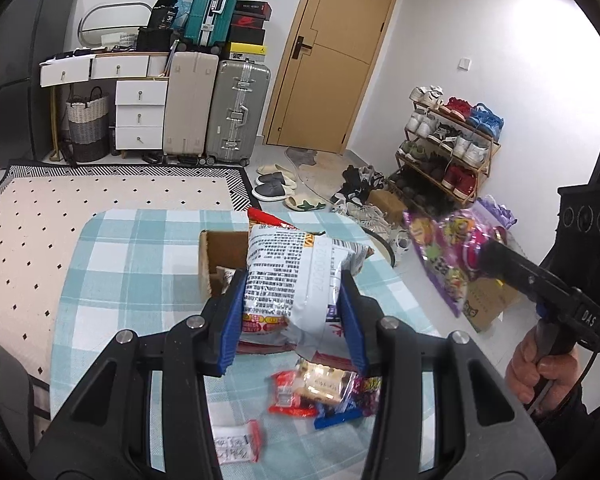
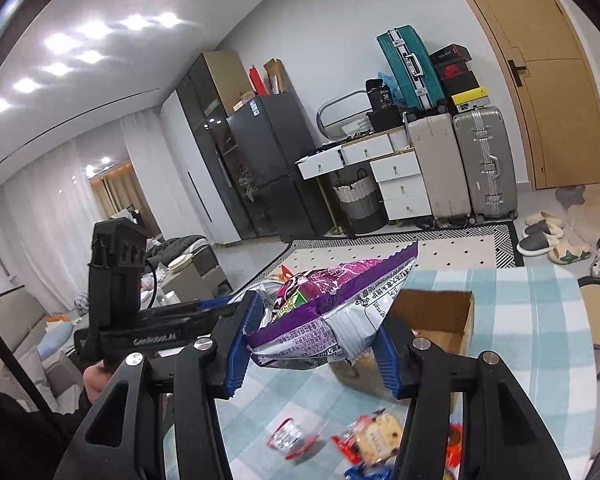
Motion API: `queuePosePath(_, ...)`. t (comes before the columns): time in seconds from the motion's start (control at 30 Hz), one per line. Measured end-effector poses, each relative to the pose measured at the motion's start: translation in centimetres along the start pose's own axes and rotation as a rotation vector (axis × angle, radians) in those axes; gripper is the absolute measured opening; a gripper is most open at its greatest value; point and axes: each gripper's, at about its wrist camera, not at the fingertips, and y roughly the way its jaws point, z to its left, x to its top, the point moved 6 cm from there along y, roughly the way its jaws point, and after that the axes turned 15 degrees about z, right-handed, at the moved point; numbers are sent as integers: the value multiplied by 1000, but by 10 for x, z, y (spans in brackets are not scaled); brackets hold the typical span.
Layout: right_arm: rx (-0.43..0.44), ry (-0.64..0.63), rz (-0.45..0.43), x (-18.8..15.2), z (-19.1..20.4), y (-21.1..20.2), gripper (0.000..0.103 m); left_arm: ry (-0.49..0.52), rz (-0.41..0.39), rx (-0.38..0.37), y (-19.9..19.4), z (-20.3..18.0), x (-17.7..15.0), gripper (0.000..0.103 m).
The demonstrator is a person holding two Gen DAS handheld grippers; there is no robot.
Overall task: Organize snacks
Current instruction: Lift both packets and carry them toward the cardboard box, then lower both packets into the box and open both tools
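Observation:
My left gripper [image 1: 294, 320] is shut on a white and grey snack bag [image 1: 292, 280] with red print, held above the checked tablecloth [image 1: 140, 264]. An open cardboard box [image 1: 220, 260] stands on the table just behind that bag. My right gripper [image 2: 316, 342] is shut on a purple snack bag [image 2: 324, 304], also lifted over the table, in front of the cardboard box [image 2: 440, 320]. In the left wrist view the purple snack bag [image 1: 448, 256] hangs at the right in the right gripper's fingers [image 1: 512, 268]. Several small snack packets [image 1: 320, 392] lie on the cloth below.
A small red and white packet [image 1: 236, 446] lies near the table's front edge. Loose packets [image 2: 368, 440] sit under the right gripper. Beyond the table are a dotted rug [image 1: 100, 200], suitcases [image 1: 236, 112], white drawers [image 1: 140, 116], a shoe rack [image 1: 448, 152] and slippers [image 1: 272, 190].

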Motion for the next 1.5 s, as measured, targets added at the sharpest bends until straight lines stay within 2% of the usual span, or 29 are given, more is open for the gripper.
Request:
queuePosePath(0.1, -9, 26, -8, 18, -12, 8, 53, 4, 1, 4, 9, -3, 21, 41)
queuePosePath(0.17, -45, 29, -12, 28, -20, 16, 53, 1, 3, 19, 16, -3, 35, 41)
queuePosePath(0.33, -54, 63, 17, 46, -43, 49, 53, -22, -1, 45, 37, -3, 67, 41)
queuePosePath(0.57, -86, 89, 57, 58, -78, 89, 53, -52, 78, 65, 97, 18, 101, 41)
queuePosePath(0.83, -123, 120, 149, 46, -118, 136, 53, -44, 213, 82, 181, 34, 93, 41)
queuePosePath(1.07, -153, 145, 212, 26, -148, 167, 53, -42, 281, 98, 233, 48, 75, 41)
queuePosePath(1.4, -172, 164, 301, 6, -168, 202, 54, -51, 307, 105, 267, 61, 69, 41)
queuePosePath(1.5, -182, 162, 319, 4, -168, 208, 59, -64, 312, 105, 266, 65, 69, 44)
